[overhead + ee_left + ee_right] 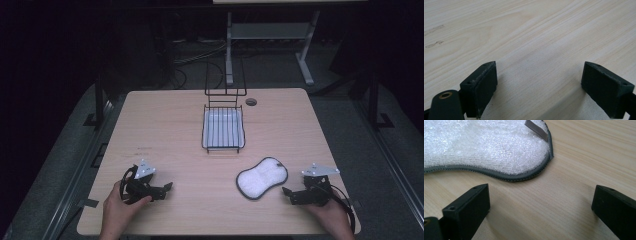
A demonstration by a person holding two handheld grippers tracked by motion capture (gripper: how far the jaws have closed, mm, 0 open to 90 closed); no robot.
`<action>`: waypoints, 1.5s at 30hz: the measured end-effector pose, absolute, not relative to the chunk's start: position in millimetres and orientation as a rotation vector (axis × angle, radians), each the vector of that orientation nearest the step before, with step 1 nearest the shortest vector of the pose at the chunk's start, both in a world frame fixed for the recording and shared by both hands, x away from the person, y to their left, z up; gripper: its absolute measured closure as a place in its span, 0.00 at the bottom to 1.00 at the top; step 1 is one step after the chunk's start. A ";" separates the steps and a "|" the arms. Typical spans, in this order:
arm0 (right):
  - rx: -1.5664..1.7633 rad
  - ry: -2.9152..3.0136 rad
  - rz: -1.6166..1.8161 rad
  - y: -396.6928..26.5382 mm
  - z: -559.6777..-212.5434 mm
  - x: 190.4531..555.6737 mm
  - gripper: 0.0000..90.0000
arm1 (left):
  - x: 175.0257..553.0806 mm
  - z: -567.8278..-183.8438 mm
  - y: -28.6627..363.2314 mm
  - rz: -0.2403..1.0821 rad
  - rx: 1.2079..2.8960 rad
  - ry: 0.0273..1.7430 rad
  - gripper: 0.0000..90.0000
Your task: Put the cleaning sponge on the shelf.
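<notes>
Right gripper point(541, 207) gapes; sponge point(486, 145) cut off.

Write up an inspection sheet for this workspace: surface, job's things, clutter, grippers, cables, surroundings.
Surface: light wooden table, bare grain, a round hole near the far edge.
Job's things: white scrubbing pad with grey edging, flat at front right; black wire rack with a white tray, centre back.
Clutter: nothing seen.
Grippers: left gripper open over bare wood; right gripper open, jaws just short of the pad's edge, not touching.
Cables: one trails from each gripper; more lie on the floor beyond the table.
Surroundings: dark room, grey desk frame behind.
</notes>
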State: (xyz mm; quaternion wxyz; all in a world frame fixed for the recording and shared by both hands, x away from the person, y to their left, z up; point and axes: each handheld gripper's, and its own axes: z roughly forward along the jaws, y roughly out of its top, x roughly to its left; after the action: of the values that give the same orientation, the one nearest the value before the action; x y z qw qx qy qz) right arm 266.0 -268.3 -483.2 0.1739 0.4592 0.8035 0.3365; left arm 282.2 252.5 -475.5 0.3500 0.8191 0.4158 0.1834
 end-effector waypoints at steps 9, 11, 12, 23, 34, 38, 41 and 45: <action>1.302 2.277 0.954 -268.3 -483.2 265.7 0.02 | 282.1 -475.5 252.4 0.476 2.122 1.078 0.14; 1.308 2.285 0.939 -267.5 -481.8 265.4 0.04 | 282.0 -475.5 252.4 0.476 2.121 1.079 0.14; 1.305 2.309 0.924 -266.2 -478.4 265.3 0.11 | 282.0 -475.6 252.4 0.476 2.121 1.078 0.14; 1.264 2.369 0.960 -266.4 -466.0 263.0 0.66 | 281.4 -475.6 252.2 0.477 2.118 1.083 0.14; 1.213 2.455 1.021 -256.1 -462.3 268.5 1.00 | 280.0 -475.4 252.2 0.480 2.120 1.085 0.14; 1.199 2.458 1.005 -251.3 -464.1 275.7 1.00 | 279.9 -475.4 252.2 0.480 2.120 1.085 0.14; 1.196 2.449 1.006 -250.8 -463.6 279.1 1.00 | 280.0 -475.4 252.3 0.480 2.120 1.085 0.14; 1.198 2.440 1.001 -249.5 -464.0 286.4 1.00 | 280.0 -475.4 252.2 0.480 2.120 1.085 0.14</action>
State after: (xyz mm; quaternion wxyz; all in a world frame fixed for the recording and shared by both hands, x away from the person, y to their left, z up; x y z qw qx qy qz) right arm 286.4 -249.5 -464.0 0.1220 0.4106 0.8360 0.3431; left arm 280.0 252.2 -475.4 0.3487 0.8178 0.4187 0.1852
